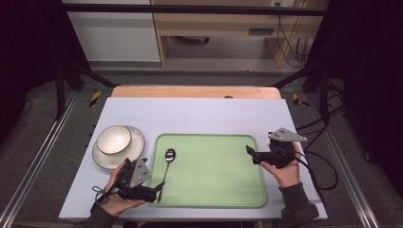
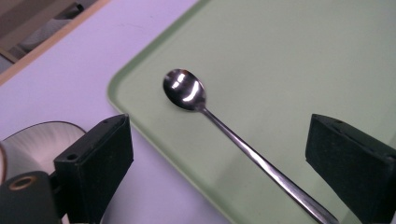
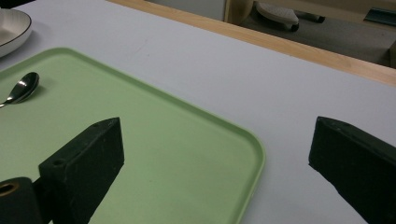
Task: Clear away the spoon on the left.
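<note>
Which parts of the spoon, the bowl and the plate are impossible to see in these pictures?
- spoon: handle end cut off by the bottom edge of the left gripper view; in the high view the left gripper covers it.
- plate: partly hidden under the bowl.

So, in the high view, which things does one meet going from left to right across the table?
Bowl on its plate → left tongs → spoon → green tray → right tongs.
</note>
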{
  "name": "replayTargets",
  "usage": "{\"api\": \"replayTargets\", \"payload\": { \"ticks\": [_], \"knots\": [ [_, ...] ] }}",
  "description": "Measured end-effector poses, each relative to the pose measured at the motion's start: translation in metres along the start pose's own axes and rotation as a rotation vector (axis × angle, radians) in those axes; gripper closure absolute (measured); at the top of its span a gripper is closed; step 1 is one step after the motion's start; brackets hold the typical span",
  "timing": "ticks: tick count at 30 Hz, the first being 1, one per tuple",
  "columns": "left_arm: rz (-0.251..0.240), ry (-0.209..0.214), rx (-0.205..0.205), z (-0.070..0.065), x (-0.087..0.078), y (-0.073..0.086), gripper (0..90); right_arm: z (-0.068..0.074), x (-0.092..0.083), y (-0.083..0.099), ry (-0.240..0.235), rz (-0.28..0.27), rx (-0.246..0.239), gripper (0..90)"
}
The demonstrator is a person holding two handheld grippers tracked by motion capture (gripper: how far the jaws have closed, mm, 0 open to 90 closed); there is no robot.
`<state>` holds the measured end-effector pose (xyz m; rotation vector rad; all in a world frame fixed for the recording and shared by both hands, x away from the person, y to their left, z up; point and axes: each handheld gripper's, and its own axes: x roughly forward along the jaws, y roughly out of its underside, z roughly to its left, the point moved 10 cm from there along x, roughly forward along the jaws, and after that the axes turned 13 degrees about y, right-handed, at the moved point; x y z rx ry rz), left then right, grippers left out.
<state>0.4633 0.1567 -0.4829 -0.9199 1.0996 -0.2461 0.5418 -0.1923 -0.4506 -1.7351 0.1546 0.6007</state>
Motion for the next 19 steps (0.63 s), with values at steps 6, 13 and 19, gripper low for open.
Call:
{"api": "replayTargets", "payload": {
  "ticks": [6, 13, 19],
  "knots": [
    [-0.104, -0.060, -0.094, 0.016, -0.014, -0.003, 10.6, -0.001, 0.000, 0.000, 0.006, -0.001, 0.002, 3.5],
    [-0.216, -0.103, -0.209, 0.036, -0.030, 0.000, 13.3, -0.004, -0.001, -0.001, 0.017, -0.004, 0.014, 3.5],
    [-0.274, -0.147, -0.280, 0.051, -0.041, 0.007, 15.5, -0.006, -0.002, -0.002, 0.024, -0.007, 0.018, 3.4]
  ]
}}
